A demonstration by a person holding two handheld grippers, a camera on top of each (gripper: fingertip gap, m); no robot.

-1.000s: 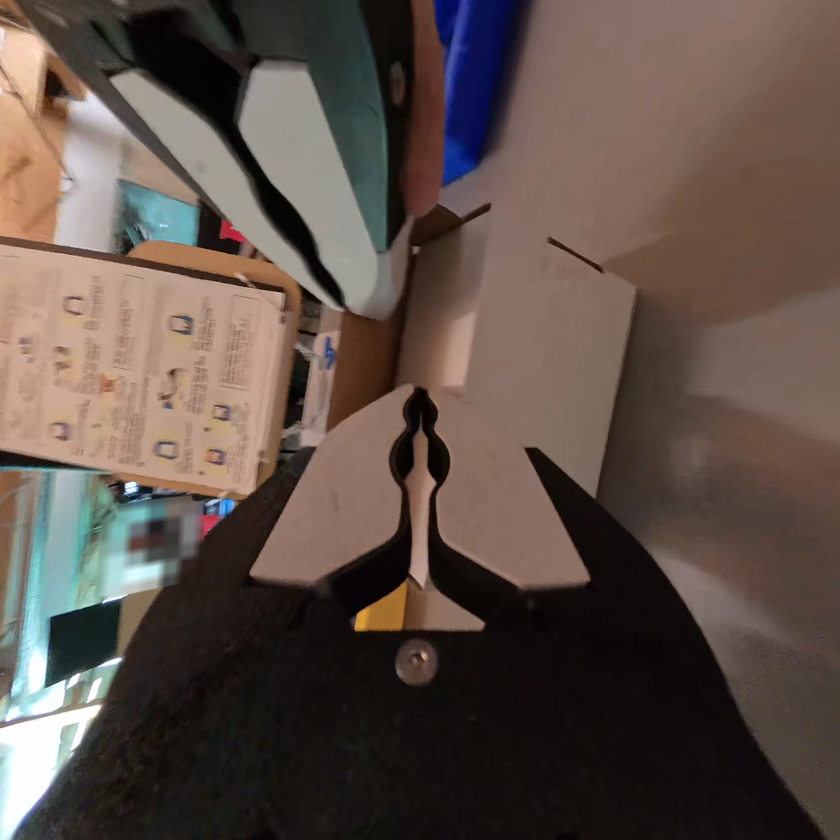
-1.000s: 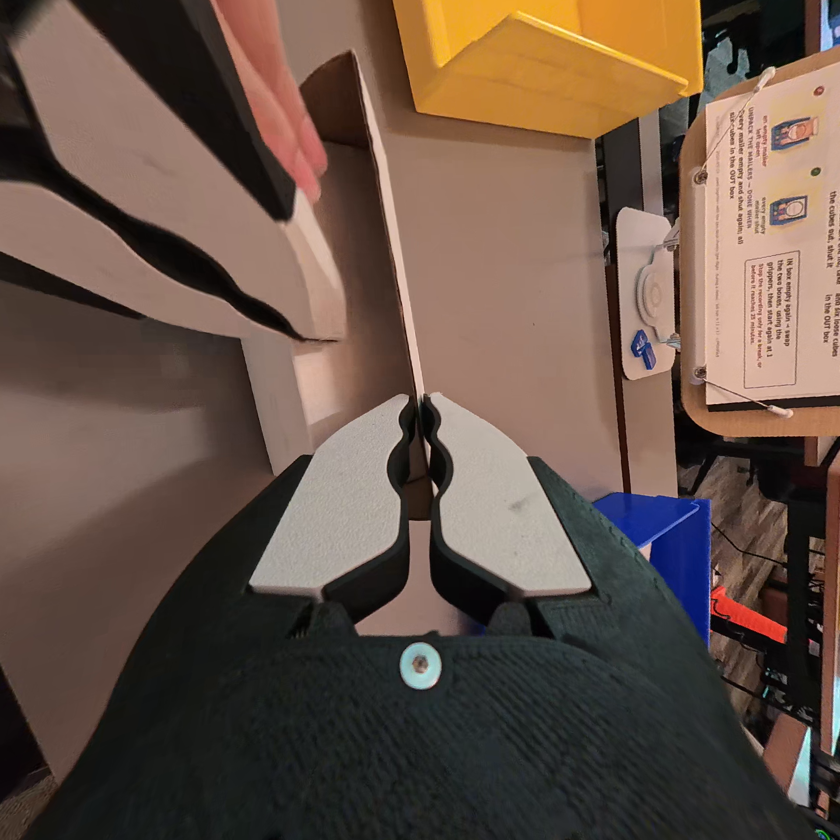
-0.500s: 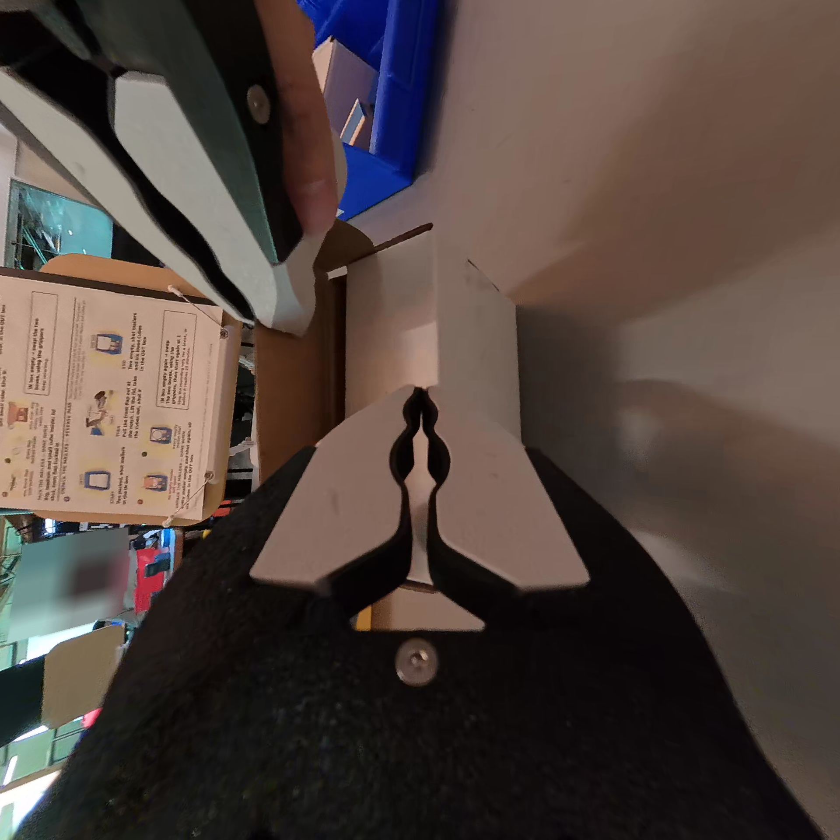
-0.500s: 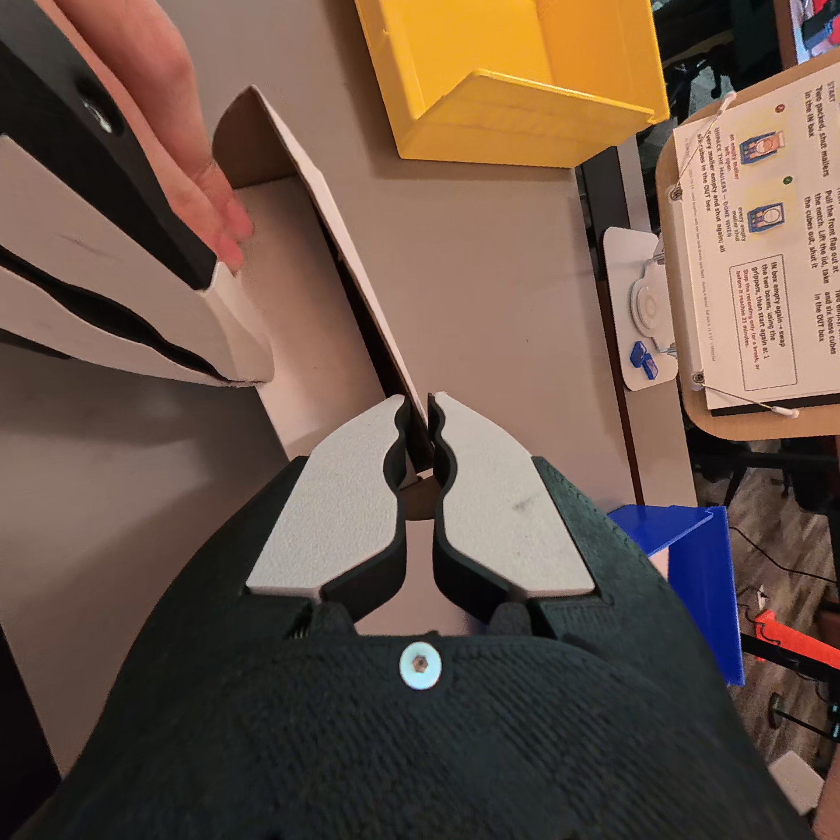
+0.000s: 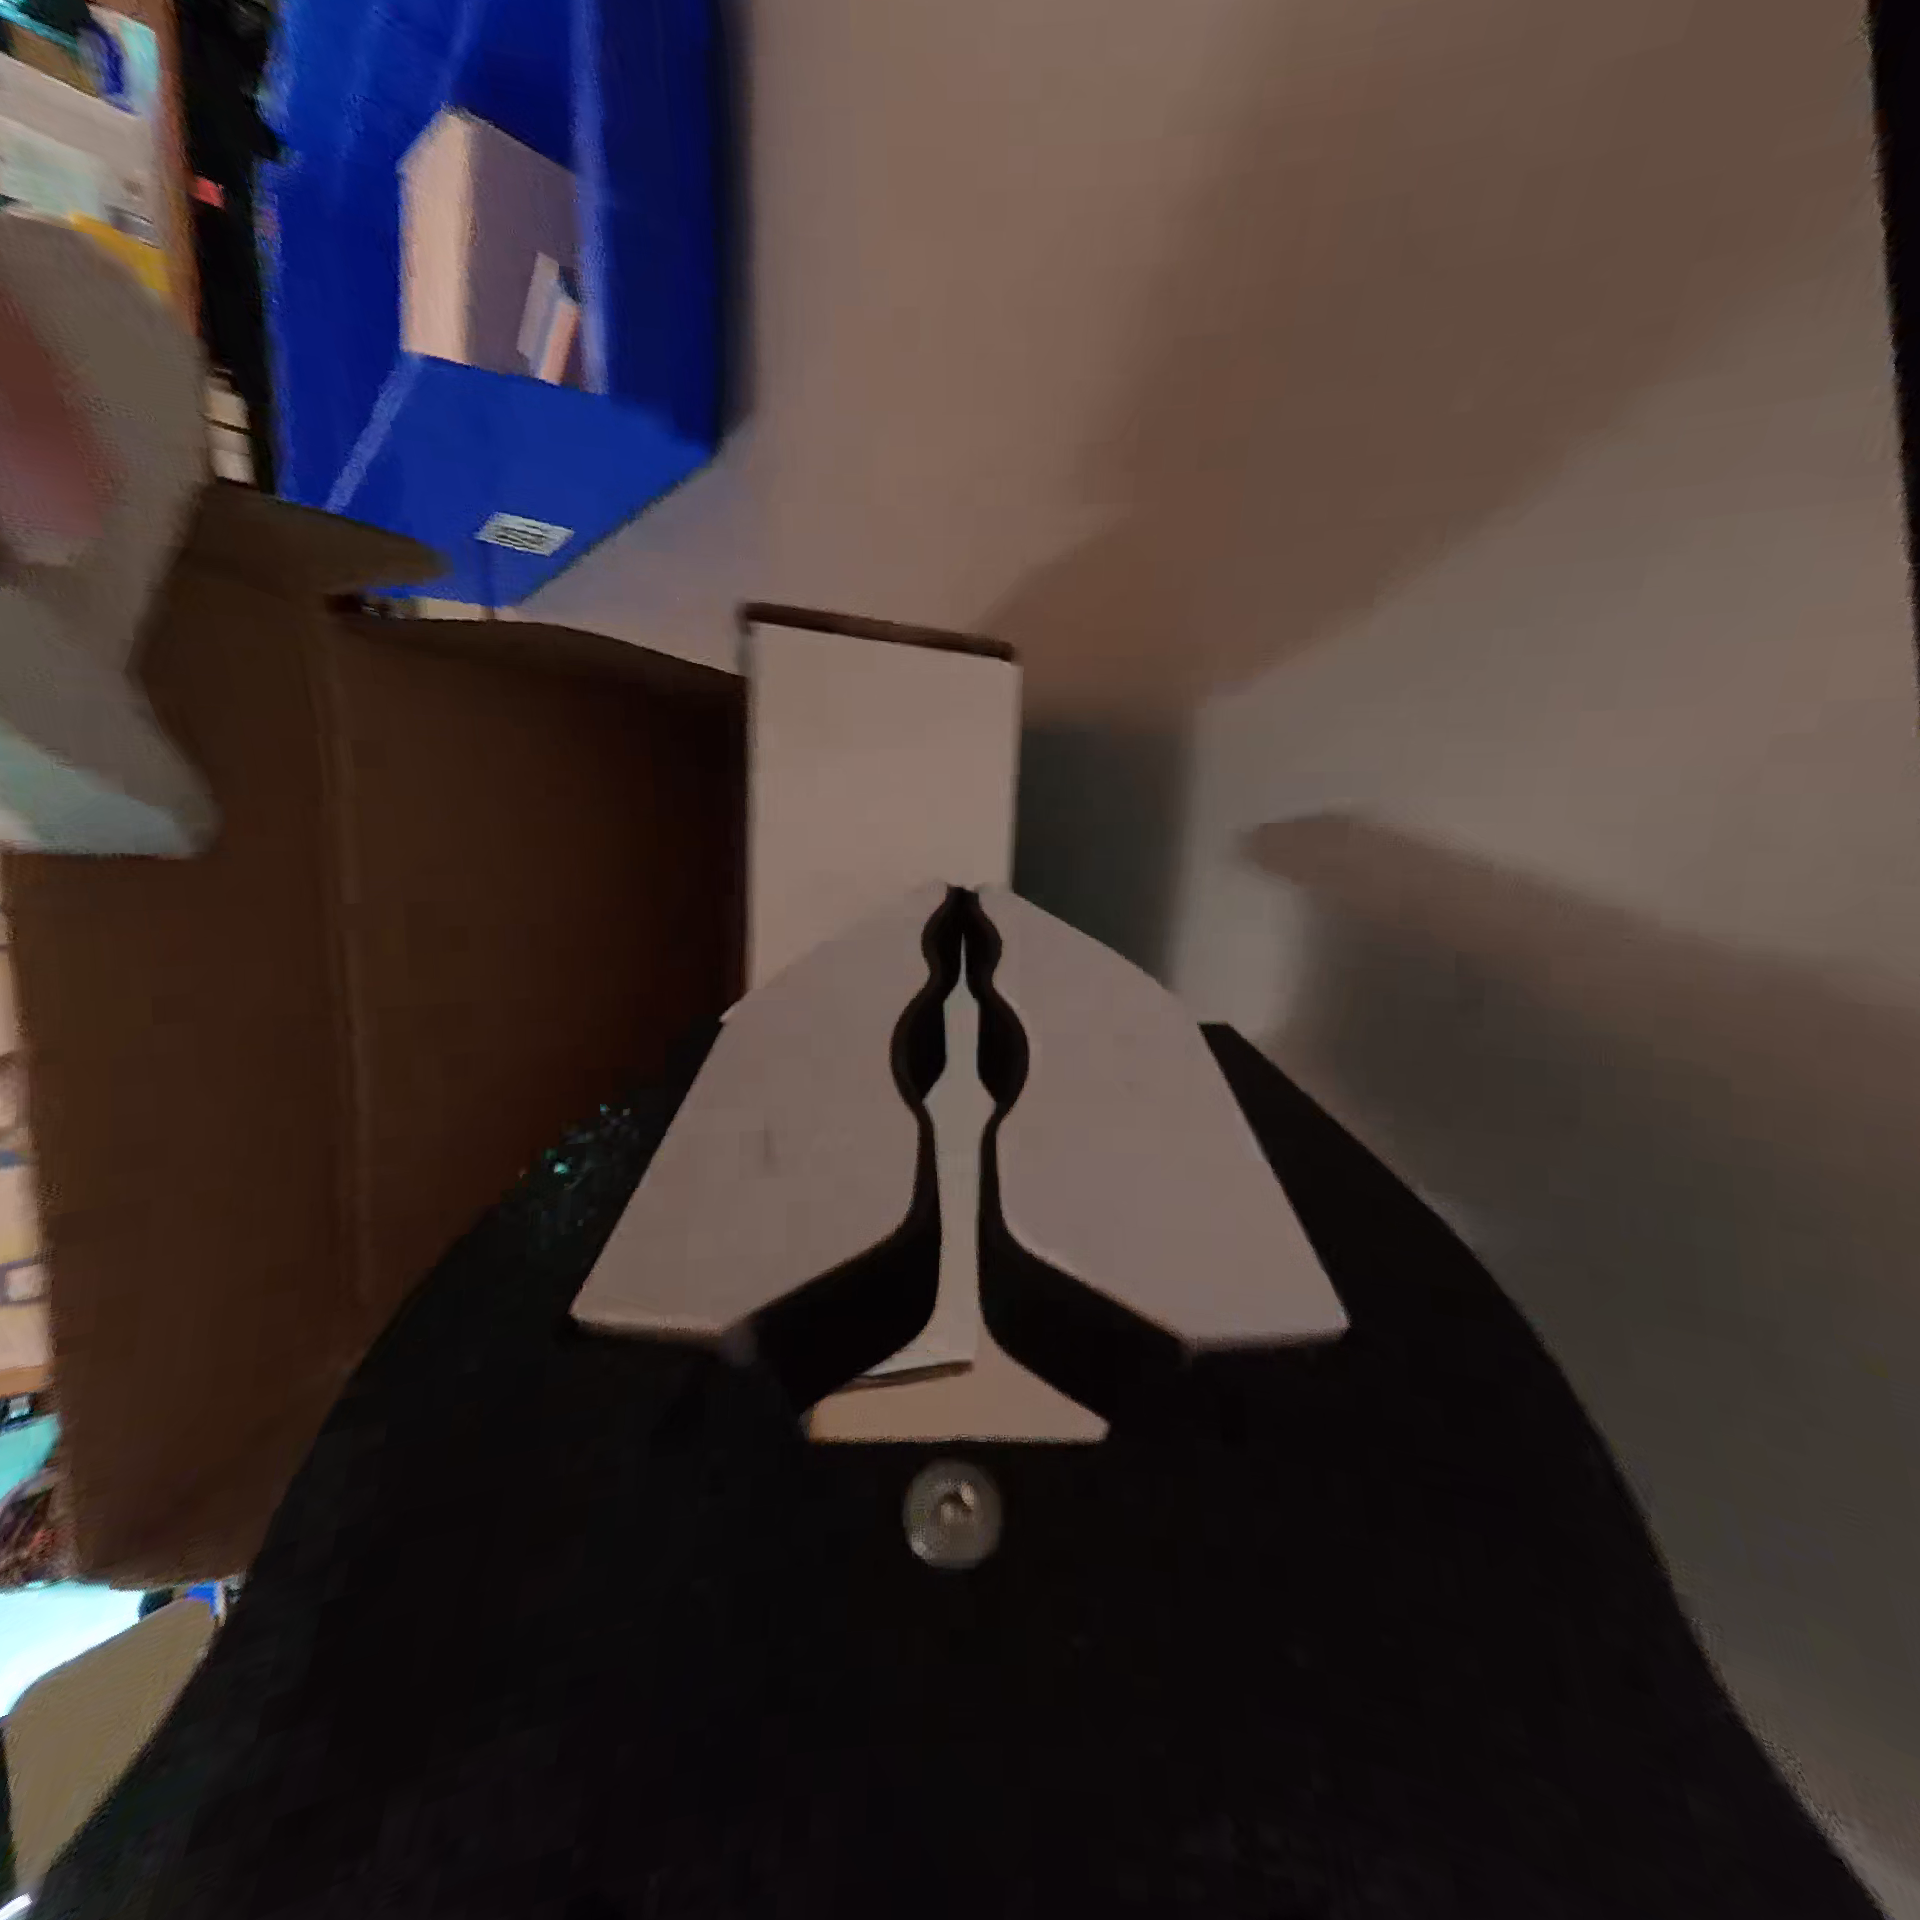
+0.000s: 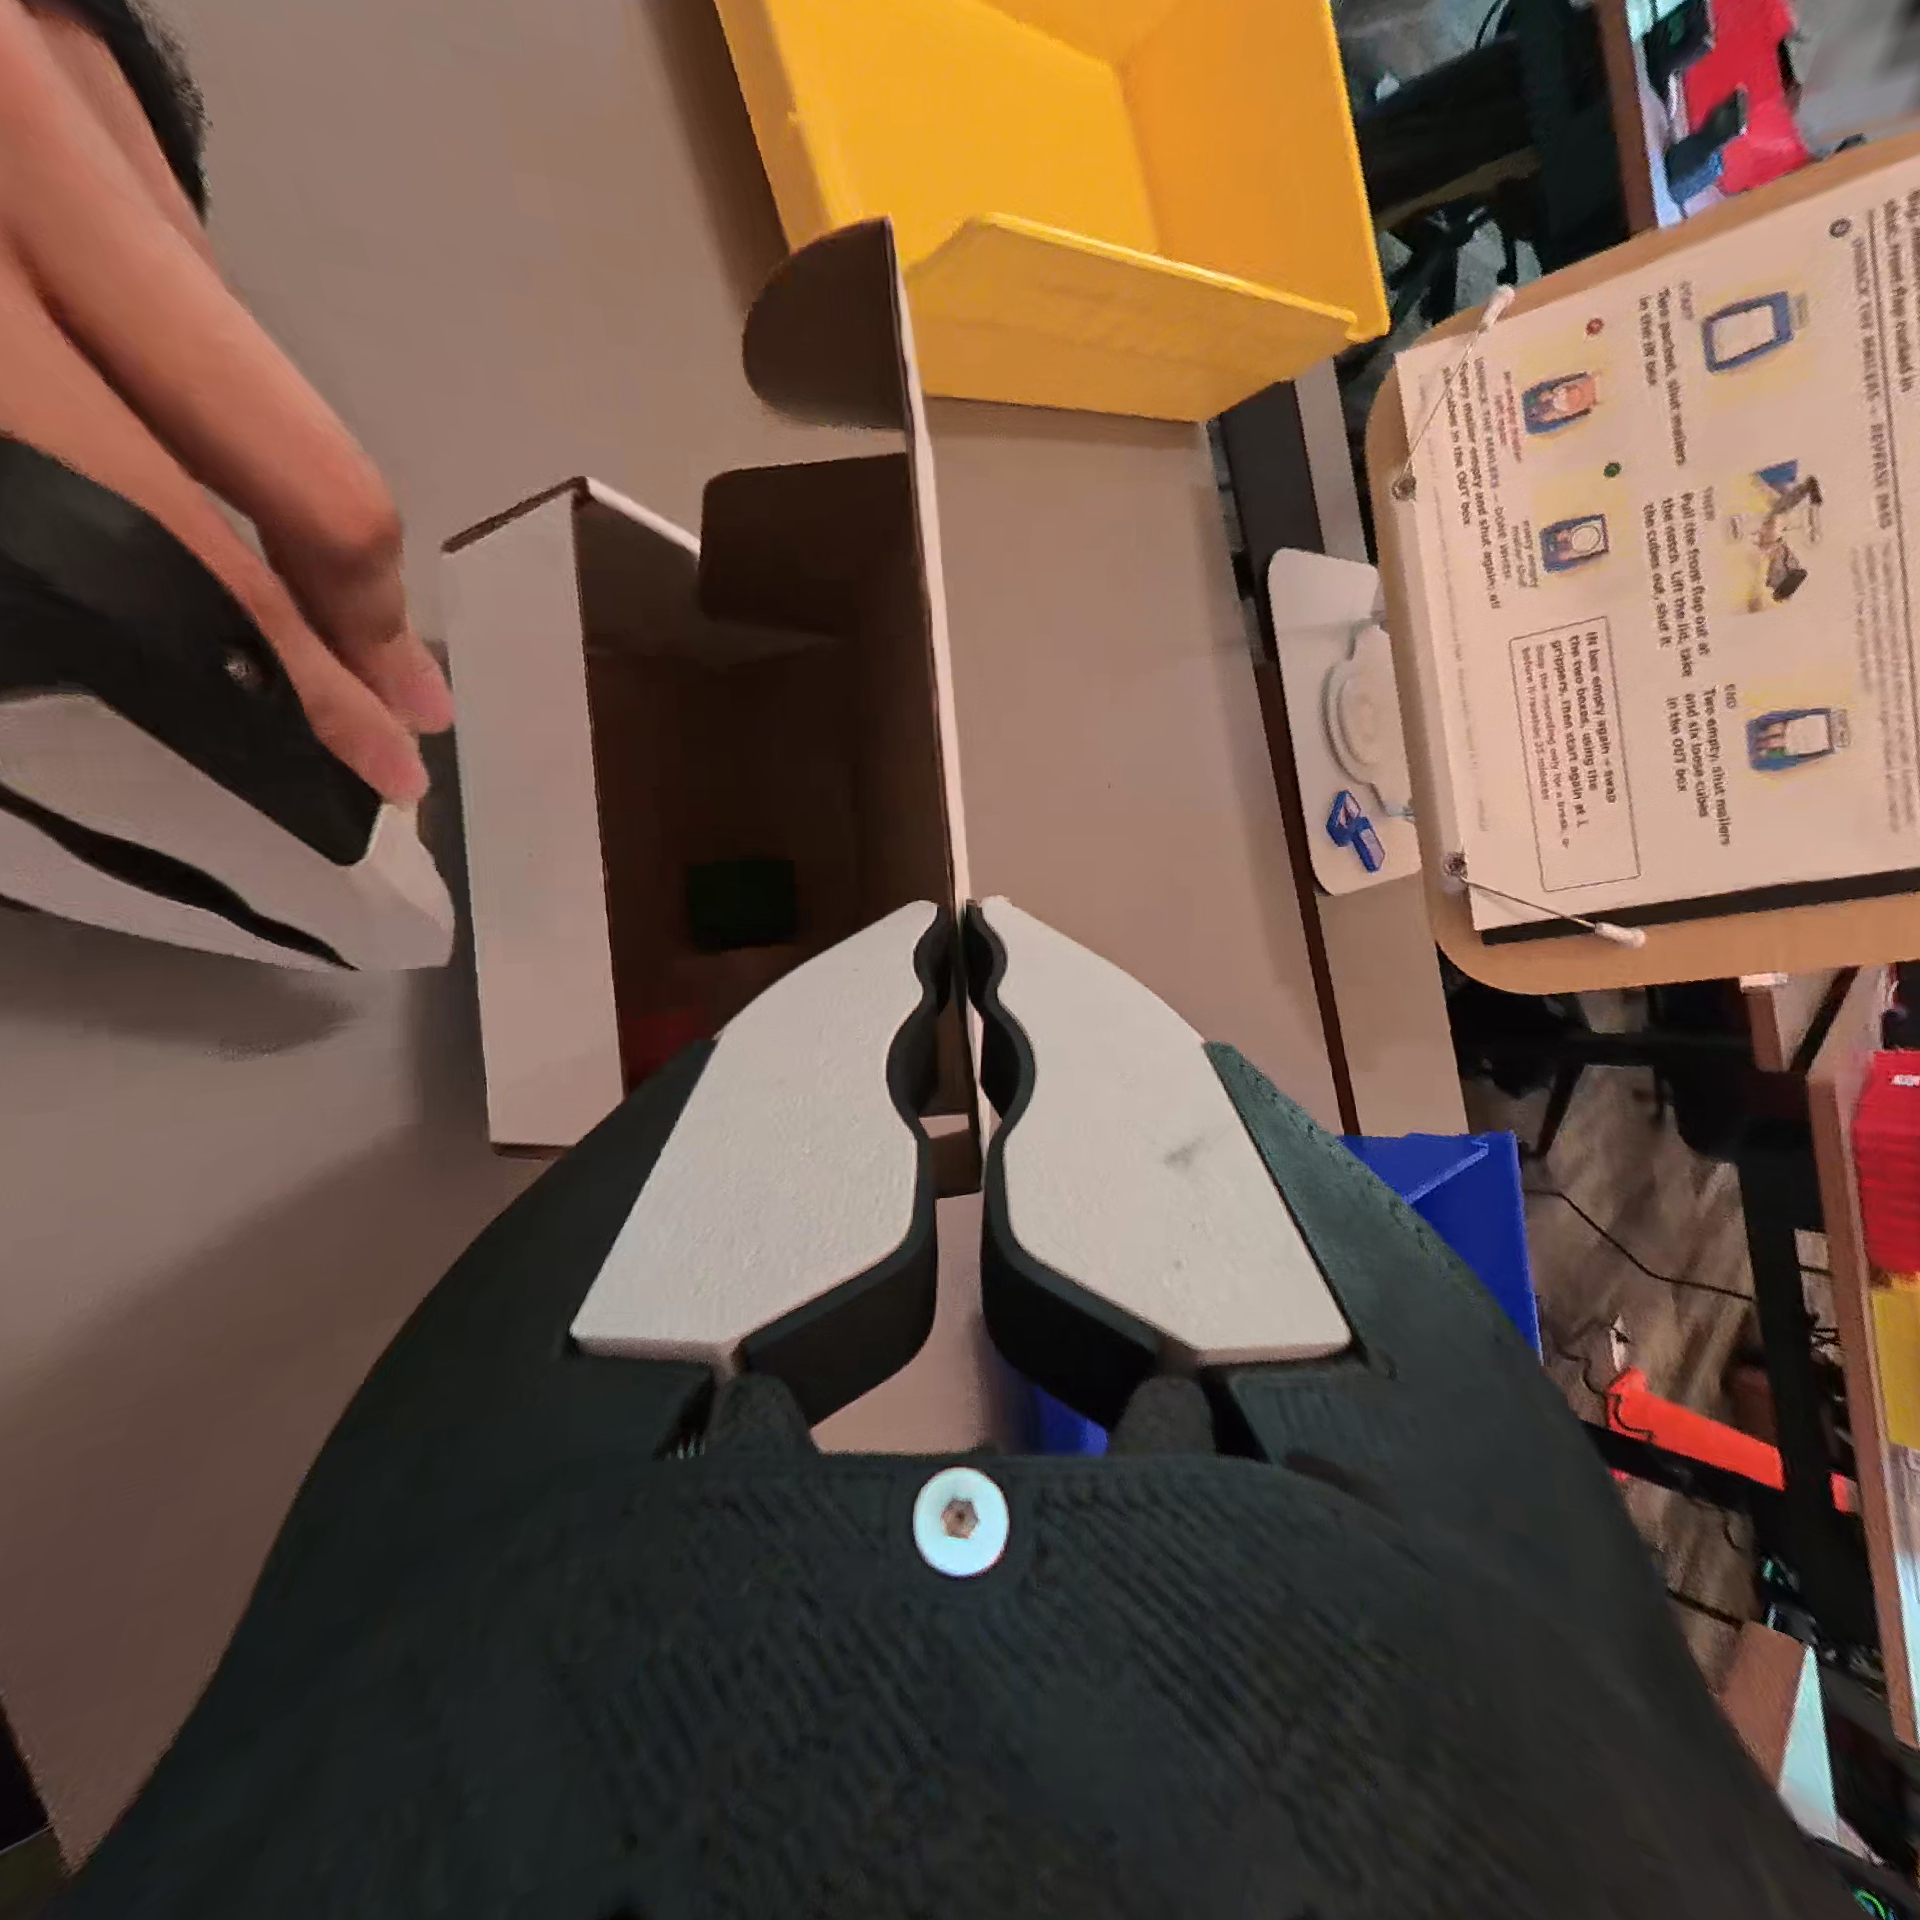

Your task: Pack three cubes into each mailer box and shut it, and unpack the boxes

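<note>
A white mailer box with a brown inside lies open on the tan table. My right gripper is shut on the edge of its lid and holds the lid upright. A dark cube sits inside; a red shape lies nearer, partly hidden by my fingers. My left gripper is shut, with a hand on it, its tips against the box's white outer wall. In the blurred left wrist view it points at that white wall, with the lid's brown inner face to the left.
A yellow bin stands just beyond the box. A blue bin holds a white box; it also shows in the right wrist view. An instruction board and a small white device stand past the table edge. The tips of one gripper are about 12 cm away from the tips of the other.
My right gripper has swung the lid up to upright, so the box's inside now shows. My left gripper has slid from the top of the box to its outer side wall.
</note>
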